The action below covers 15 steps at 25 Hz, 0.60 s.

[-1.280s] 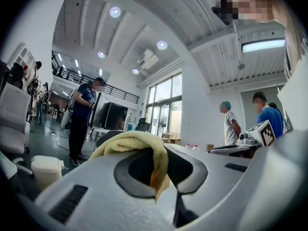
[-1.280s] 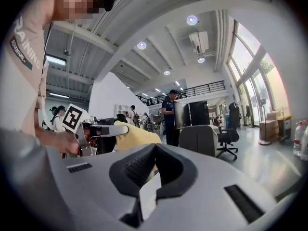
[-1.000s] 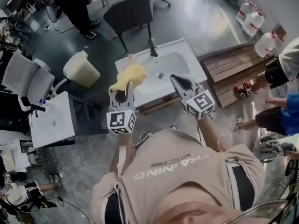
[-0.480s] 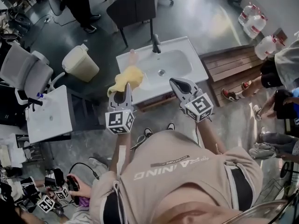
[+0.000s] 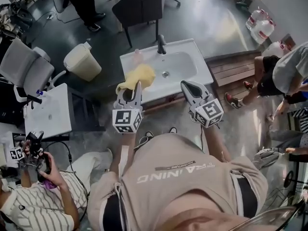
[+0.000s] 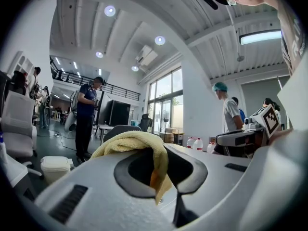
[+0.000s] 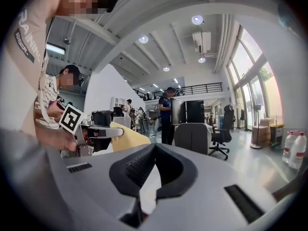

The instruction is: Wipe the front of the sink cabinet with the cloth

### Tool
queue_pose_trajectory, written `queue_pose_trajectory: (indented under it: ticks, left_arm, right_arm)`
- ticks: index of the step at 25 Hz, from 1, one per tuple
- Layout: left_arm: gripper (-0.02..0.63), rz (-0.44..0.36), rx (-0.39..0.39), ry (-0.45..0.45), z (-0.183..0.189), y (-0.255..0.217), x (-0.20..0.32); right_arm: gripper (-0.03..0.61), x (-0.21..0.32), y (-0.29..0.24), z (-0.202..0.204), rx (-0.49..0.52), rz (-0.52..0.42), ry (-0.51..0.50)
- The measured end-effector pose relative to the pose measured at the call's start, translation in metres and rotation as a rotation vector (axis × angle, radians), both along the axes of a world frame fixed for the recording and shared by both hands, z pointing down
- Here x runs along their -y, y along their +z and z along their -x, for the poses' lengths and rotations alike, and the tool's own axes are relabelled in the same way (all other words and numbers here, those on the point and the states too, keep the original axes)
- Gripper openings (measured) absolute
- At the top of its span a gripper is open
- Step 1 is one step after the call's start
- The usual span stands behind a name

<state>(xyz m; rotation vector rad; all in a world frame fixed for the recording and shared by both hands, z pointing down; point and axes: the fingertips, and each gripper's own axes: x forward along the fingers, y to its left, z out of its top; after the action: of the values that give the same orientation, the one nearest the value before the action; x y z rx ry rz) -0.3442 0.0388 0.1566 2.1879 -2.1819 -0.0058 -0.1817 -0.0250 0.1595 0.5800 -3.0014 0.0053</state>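
Observation:
The white sink basin [image 5: 202,67] tops the cabinet, seen from above in the head view, with a dark faucet [image 5: 161,44] at its back. Only a thin strip of the cabinet front [image 5: 161,106] shows under the rim. A yellow cloth [image 5: 139,76] hangs over the basin's left front corner, and my left gripper [image 5: 134,91] is shut on it. In the left gripper view the cloth [image 6: 137,144] drapes over and between the jaws. My right gripper [image 5: 188,86] hovers at the basin's right front corner, shut and empty; its tips [image 7: 154,145] meet.
A beige bin [image 5: 83,61] stands left of the sink and a dark chair [image 5: 137,8] behind it. A white side table [image 5: 48,119] is at the left, a wooden pallet [image 5: 238,67] and water jugs [image 5: 260,19] at the right. People stand at the right [image 5: 284,76] and crouch lower left [image 5: 41,203].
Both grippers have drifted slightly right and up toward the sink, the cloth still held. A person in a striped shirt has come into view at the lower left.

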Motion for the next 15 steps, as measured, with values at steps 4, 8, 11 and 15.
queue_pose_trajectory:
  ticks: [4, 8, 11, 15]
  left_arm:
    - [0.040, 0.008, -0.010, -0.008, 0.001, 0.003, -0.004]
    - [0.040, 0.001, -0.016, -0.029, 0.006, 0.004, -0.013]
    - [0.040, 0.000, -0.015, -0.036, 0.007, 0.001, -0.018]
    - [0.040, 0.000, -0.011, -0.042, 0.008, -0.001, -0.021]
  right_arm:
    - [0.012, -0.003, 0.000, 0.001, -0.001, 0.006, -0.009]
    - [0.012, -0.010, 0.001, 0.004, -0.004, -0.004, -0.028]
    - [0.012, -0.012, -0.003, 0.004, -0.003, -0.006, -0.029]
    - [0.012, -0.011, -0.004, 0.005, 0.005, -0.005, -0.030]
